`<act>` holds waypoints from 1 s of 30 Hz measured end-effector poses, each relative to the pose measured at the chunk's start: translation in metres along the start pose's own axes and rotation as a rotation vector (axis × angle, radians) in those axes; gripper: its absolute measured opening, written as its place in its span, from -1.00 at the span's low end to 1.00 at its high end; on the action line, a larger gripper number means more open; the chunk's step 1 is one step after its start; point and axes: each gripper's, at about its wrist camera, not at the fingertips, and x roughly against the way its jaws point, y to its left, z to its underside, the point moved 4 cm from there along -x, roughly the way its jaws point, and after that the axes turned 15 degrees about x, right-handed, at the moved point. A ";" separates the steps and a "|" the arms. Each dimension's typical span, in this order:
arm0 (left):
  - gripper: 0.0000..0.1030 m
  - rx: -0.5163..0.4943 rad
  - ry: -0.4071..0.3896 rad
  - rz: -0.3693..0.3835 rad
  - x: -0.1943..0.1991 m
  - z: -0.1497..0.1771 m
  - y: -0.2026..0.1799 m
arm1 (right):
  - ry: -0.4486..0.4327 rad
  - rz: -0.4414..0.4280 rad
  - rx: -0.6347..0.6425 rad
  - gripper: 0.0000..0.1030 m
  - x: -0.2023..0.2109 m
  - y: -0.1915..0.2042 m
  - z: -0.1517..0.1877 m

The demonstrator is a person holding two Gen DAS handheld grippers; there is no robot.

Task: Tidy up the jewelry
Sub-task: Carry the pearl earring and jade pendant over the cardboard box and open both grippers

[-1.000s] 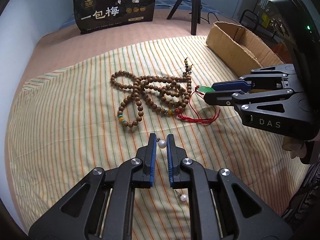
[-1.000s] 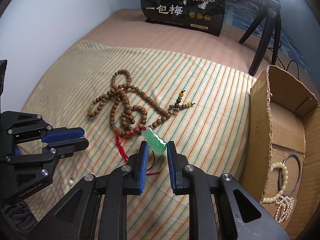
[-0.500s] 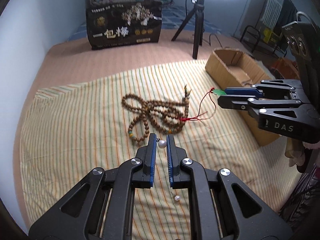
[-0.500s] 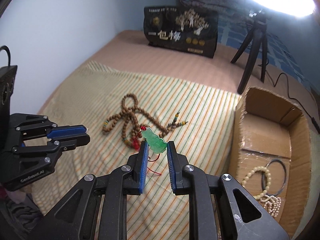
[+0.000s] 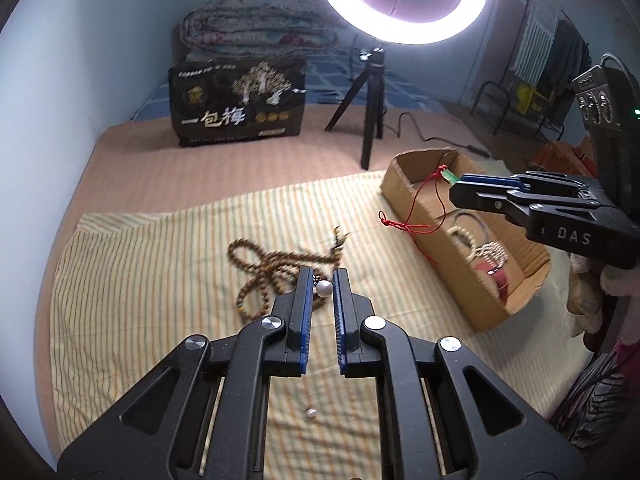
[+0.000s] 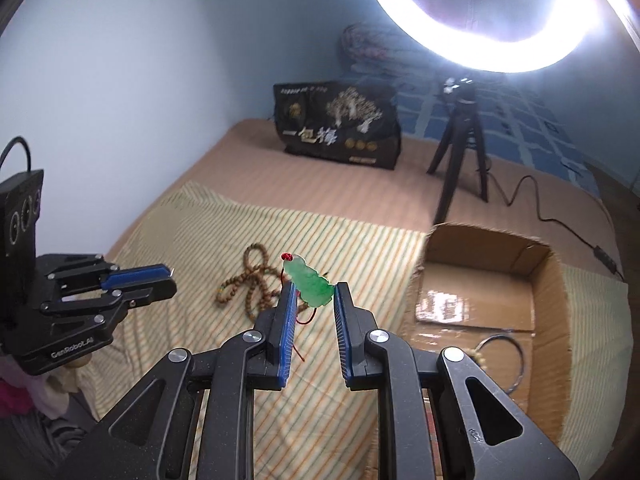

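Observation:
My left gripper (image 5: 323, 278) is shut on a white pearl (image 5: 324, 289) and holds it well above the striped cloth (image 5: 140, 280). My right gripper (image 6: 314, 294) is shut on a green jade pendant (image 6: 310, 280) whose red cord (image 5: 416, 216) hangs free in the air. It is raised near the left wall of the cardboard box (image 6: 552, 280), which holds bracelets and pearls (image 5: 486, 250). A wooden bead necklace (image 5: 272, 268) lies on the cloth, also visible in the right wrist view (image 6: 248, 280). A second loose pearl (image 5: 311, 413) lies on the cloth below my left gripper.
A black printed bag (image 5: 240, 108) and a tripod (image 5: 370, 120) with a ring light (image 5: 400, 0) stand at the back of the bed. A folded quilt (image 5: 256, 32) lies behind the bag. A cable (image 6: 560, 216) runs past the box.
Both grippers have risen high above the cloth. The right gripper lifted the pendant and its red cord clear of the bead necklace and moved toward the box. The left still holds its pearl.

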 end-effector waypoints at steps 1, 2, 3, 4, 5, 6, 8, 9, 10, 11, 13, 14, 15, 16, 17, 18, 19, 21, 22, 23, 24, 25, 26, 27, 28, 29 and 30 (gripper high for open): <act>-0.84 -0.004 -0.003 0.004 0.001 -0.001 -0.003 | -0.006 0.006 -0.007 -0.67 0.004 -0.004 0.000; -0.84 -0.011 -0.006 0.010 0.002 -0.001 -0.010 | -0.010 0.009 -0.012 -0.67 0.006 -0.008 0.000; -0.84 -0.016 -0.008 0.016 0.002 -0.002 -0.015 | -0.014 0.015 -0.018 -0.67 0.009 -0.013 0.000; -0.84 -0.020 -0.009 0.022 0.003 -0.003 -0.020 | -0.017 0.022 -0.024 -0.67 0.012 -0.017 0.000; -0.84 -0.023 -0.010 0.027 0.003 -0.003 -0.025 | -0.021 0.030 -0.031 -0.67 0.015 -0.022 0.001; -0.84 -0.027 -0.012 0.035 0.003 -0.004 -0.030 | -0.024 0.035 -0.036 -0.67 0.017 -0.025 0.002; -0.84 -0.035 -0.016 0.047 0.002 -0.007 -0.041 | -0.028 0.050 -0.048 -0.67 0.022 -0.035 0.005; -0.84 -0.037 -0.019 0.052 0.002 -0.008 -0.045 | -0.029 0.057 -0.053 -0.67 0.023 -0.038 0.006; -0.84 -0.039 -0.021 0.059 0.002 -0.010 -0.051 | -0.030 0.066 -0.059 -0.67 0.025 -0.044 0.008; -0.84 -0.040 -0.023 0.065 0.001 -0.011 -0.056 | -0.031 0.074 -0.067 -0.67 0.026 -0.049 0.010; -0.84 -0.046 -0.028 0.074 -0.001 -0.014 -0.066 | -0.033 0.087 -0.078 -0.67 0.030 -0.058 0.012; -0.84 -0.050 -0.031 0.077 -0.002 -0.015 -0.071 | -0.033 0.093 -0.085 -0.67 0.031 -0.063 0.014; -0.84 -0.054 -0.034 0.081 -0.003 -0.016 -0.077 | -0.032 0.097 -0.088 -0.67 0.033 -0.067 0.015; -0.84 -0.056 -0.035 0.086 -0.004 -0.017 -0.081 | -0.030 0.102 -0.093 -0.67 0.033 -0.071 0.017; -0.84 -0.058 -0.036 0.090 -0.006 -0.019 -0.086 | -0.028 0.108 -0.097 -0.67 0.034 -0.076 0.018; -0.84 -0.059 -0.036 0.094 -0.008 -0.020 -0.089 | -0.025 0.113 -0.100 -0.67 0.033 -0.080 0.019; -0.84 -0.061 -0.036 0.098 -0.010 -0.021 -0.094 | -0.023 0.119 -0.107 -0.67 0.033 -0.085 0.021; -0.84 -0.063 -0.036 0.103 -0.014 -0.023 -0.102 | -0.019 0.124 -0.122 -0.67 0.032 -0.094 0.024; -0.84 -0.063 -0.036 0.107 -0.018 -0.024 -0.106 | -0.017 0.125 -0.130 -0.67 0.031 -0.099 0.026; -0.84 -0.064 -0.035 0.110 -0.021 -0.025 -0.111 | -0.016 0.129 -0.135 -0.67 0.030 -0.103 0.026; -0.84 -0.064 -0.034 0.112 -0.024 -0.026 -0.114 | -0.015 0.135 -0.140 -0.67 0.031 -0.107 0.027; -0.84 -0.063 -0.030 0.115 -0.029 -0.027 -0.118 | -0.015 0.139 -0.143 -0.67 0.032 -0.111 0.029; -0.84 -0.063 -0.027 0.118 -0.032 -0.027 -0.120 | -0.013 0.143 -0.149 -0.67 0.031 -0.115 0.029; -0.84 -0.063 -0.024 0.121 -0.035 -0.027 -0.124 | -0.012 0.145 -0.154 -0.67 0.030 -0.118 0.029; -0.84 -0.064 -0.018 0.124 -0.041 -0.028 -0.128 | -0.008 0.148 -0.160 -0.67 0.029 -0.123 0.030; -0.84 -0.066 -0.013 0.126 -0.045 -0.028 -0.133 | -0.004 0.150 -0.167 -0.67 0.027 -0.127 0.031; -0.84 -0.069 -0.010 0.127 -0.049 -0.028 -0.136 | -0.002 0.151 -0.173 -0.67 0.026 -0.130 0.032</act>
